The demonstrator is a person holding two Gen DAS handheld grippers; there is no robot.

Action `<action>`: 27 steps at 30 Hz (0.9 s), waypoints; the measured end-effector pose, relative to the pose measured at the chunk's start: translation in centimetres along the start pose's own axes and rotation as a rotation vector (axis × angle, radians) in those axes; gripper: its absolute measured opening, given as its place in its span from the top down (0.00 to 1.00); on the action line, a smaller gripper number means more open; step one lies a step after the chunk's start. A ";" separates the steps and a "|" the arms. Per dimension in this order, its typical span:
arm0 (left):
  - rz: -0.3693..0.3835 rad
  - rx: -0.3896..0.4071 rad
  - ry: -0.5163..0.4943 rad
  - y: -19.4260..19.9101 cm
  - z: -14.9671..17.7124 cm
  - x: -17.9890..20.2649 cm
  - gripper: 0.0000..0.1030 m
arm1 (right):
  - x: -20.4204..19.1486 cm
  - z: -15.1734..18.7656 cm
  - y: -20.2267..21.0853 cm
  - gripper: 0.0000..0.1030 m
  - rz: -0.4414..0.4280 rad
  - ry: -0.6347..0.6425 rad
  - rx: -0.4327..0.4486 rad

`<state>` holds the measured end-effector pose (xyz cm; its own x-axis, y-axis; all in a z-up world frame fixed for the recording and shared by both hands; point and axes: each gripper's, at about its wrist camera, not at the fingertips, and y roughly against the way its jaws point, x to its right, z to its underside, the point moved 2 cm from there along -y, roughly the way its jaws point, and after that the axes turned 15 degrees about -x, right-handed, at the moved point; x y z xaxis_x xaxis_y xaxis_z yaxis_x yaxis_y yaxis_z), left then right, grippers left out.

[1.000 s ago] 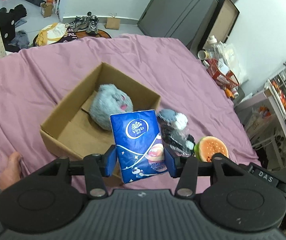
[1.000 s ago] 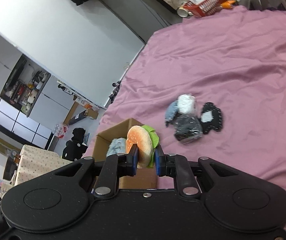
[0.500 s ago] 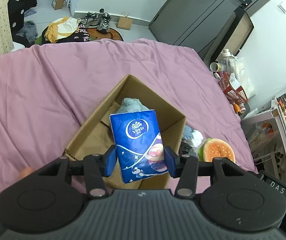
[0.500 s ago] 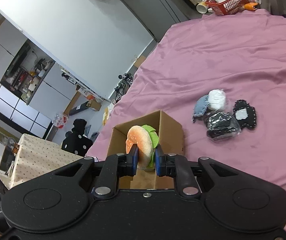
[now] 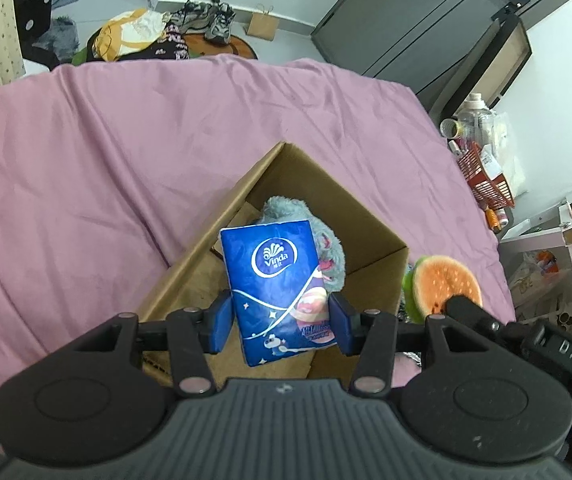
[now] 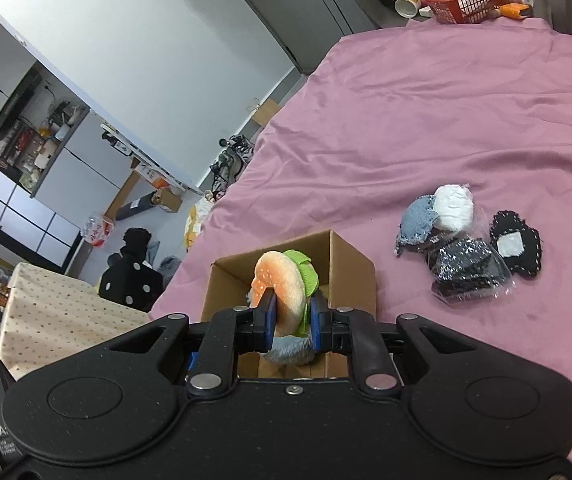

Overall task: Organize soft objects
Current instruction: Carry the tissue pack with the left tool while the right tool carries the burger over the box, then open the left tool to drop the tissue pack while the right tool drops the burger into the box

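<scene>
Both claws now nearer the cardboard box (image 5: 370,216) than a second ago. Left claw (image 5: 281,322) clamped on blue tissue pack (image 5: 275,280), label "Vinda", held above box opening, likely for dropping in. Right claw (image 6: 289,322) clamped on plush burger (image 6: 283,288), over box. Grey plush (image 5: 326,236) inside. Sock bundle (image 6: 466,240) on bed (image 6: 446,100).

At the upper right of my right view I see a red basket (image 6: 464,2); in my left view, shoes (image 5: 205,20) at top center, a paper bag (image 5: 261,24) just right.
</scene>
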<state>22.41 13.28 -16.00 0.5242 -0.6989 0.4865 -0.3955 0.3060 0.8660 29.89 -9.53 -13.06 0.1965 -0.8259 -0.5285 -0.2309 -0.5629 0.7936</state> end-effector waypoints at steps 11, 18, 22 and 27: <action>-0.015 -0.020 0.004 -0.6 -1.1 0.0 0.47 | -1.0 -1.8 -1.7 0.82 0.053 0.022 0.005; -0.033 0.007 -0.003 0.5 -1.1 0.7 0.40 | -1.0 -2.1 -1.7 0.70 0.040 0.023 0.001; -0.055 0.018 -0.010 1.2 -0.8 1.1 0.34 | -0.8 -1.6 -0.2 0.67 0.041 0.023 0.013; -0.074 0.039 -0.012 2.0 0.0 1.8 0.23 | -0.3 -1.1 2.1 0.51 0.051 0.037 0.030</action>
<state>22.58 12.64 -13.38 0.5440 -0.7266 0.4196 -0.3852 0.2280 0.8942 30.42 -10.38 -10.92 0.2182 -0.8522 -0.4756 -0.2703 -0.5210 0.8096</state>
